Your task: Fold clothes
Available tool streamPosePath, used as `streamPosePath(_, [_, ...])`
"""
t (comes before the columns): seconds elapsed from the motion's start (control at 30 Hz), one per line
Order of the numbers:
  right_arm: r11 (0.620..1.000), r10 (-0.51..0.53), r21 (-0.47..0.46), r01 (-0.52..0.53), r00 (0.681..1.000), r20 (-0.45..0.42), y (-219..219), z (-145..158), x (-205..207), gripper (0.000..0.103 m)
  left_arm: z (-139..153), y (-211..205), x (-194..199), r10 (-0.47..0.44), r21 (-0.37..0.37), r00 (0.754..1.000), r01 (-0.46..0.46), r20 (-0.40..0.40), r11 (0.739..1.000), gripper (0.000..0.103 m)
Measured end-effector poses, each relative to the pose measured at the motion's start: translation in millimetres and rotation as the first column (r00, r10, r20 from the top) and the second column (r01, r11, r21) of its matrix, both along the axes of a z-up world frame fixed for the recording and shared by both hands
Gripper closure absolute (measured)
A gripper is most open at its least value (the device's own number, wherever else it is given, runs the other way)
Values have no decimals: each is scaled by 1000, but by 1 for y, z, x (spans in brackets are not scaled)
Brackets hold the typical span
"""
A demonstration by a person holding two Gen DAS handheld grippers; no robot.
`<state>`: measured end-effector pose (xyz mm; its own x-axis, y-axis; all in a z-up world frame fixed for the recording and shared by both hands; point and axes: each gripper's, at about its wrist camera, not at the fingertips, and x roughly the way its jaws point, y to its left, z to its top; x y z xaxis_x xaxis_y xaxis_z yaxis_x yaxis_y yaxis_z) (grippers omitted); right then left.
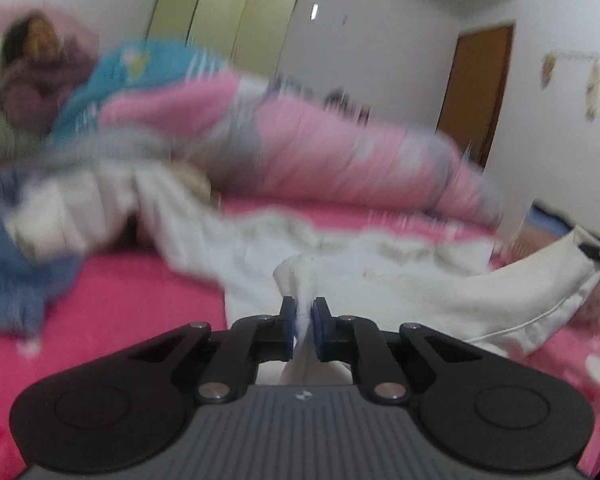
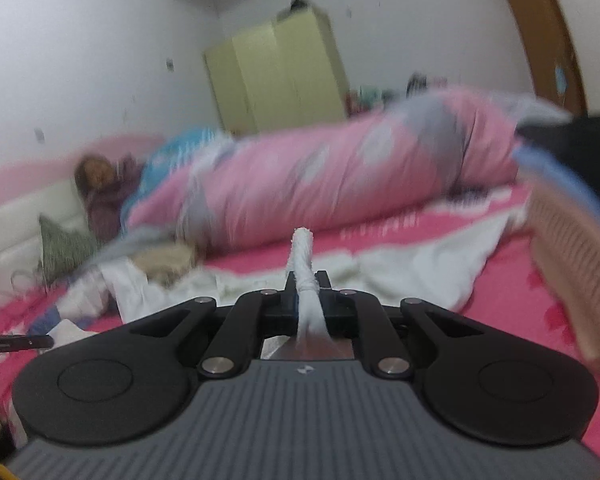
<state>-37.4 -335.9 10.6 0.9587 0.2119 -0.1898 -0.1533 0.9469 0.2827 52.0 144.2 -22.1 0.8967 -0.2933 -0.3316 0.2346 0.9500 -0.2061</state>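
A white garment (image 1: 420, 280) lies spread across the pink bedsheet (image 1: 140, 304). My left gripper (image 1: 304, 312) is shut on a bunched fold of it, white cloth pinched between the blue pads. In the right wrist view my right gripper (image 2: 307, 280) is shut on another edge of the white garment (image 2: 400, 268); a twisted strip of cloth sticks up past the fingertips. At the far right of the left wrist view a black tool (image 1: 598, 254) holds the garment's raised corner. Both views are blurred.
A rolled pink duvet (image 1: 320, 148) lies along the back of the bed. A blue garment (image 1: 4, 256) and other loose clothes sit at the left. A beige knit stack (image 2: 572, 264) stands close on the right. A yellow-green wardrobe (image 2: 280, 72) and a brown door (image 1: 480, 92) are behind.
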Motion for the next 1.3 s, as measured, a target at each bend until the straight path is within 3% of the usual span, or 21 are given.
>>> streamPosePath(0.2, [998,-1,58,-10,983,185,-5,27,-48,98,41,7,-51,6,-72,976,10,218,997,94])
streamPosePath(0.27, [996,20,79,-39,974,224,-5,24,-67,98,44,9,-69,-10,-73,971,28,238,997,94])
streamPosePath(0.37, [989,37,129,-70,970,242,-7,10,-94,98,33,14,-86,-44,-63,981,57,191,996,93])
streamPosePath(0.5, [976,31,211,-56,992,122,-18,-30,-94,98,5,10,-73,-62,-20,997,63,40,998,93])
streamPosePath(0.63, [977,10,214,6,997,-76,-26,-71,-44,96,-28,0,-23,-38,17,993,40,-113,999,93])
streamPosePath(0.73, [981,-69,156,117,958,-280,-33,-104,-2,87,-55,0,7,-14,30,977,21,-211,999,89])
streamPosePath(0.83, [978,-152,68,198,895,-420,-42,-118,16,85,-59,7,8,-4,47,977,14,-215,999,76])
streamPosePath(0.9, [976,-181,44,215,903,-390,-48,-108,7,80,-55,13,3,6,54,981,4,-195,999,71])
streamPosePath(0.97, [987,-155,-2,162,939,-307,-44,-90,-6,78,-49,16,0,2,55,983,9,-181,998,67])
streamPosePath(1.0, [995,-99,-46,90,964,-247,-35,-78,-15,78,-45,18,0,-2,55,985,12,-175,998,61])
streamPosePath(1.07, [988,52,-135,-78,980,-190,-10,-61,-17,72,-43,14,3,-44,55,981,55,-189,997,55])
streamPosePath(1.17, [914,288,-213,-345,922,-257,37,-52,4,72,-48,0,14,-121,66,960,142,-251,988,51])
streamPosePath(1.3, [771,439,-311,-555,818,-372,93,-61,43,72,-65,-16,19,-150,88,939,186,-310,979,51])
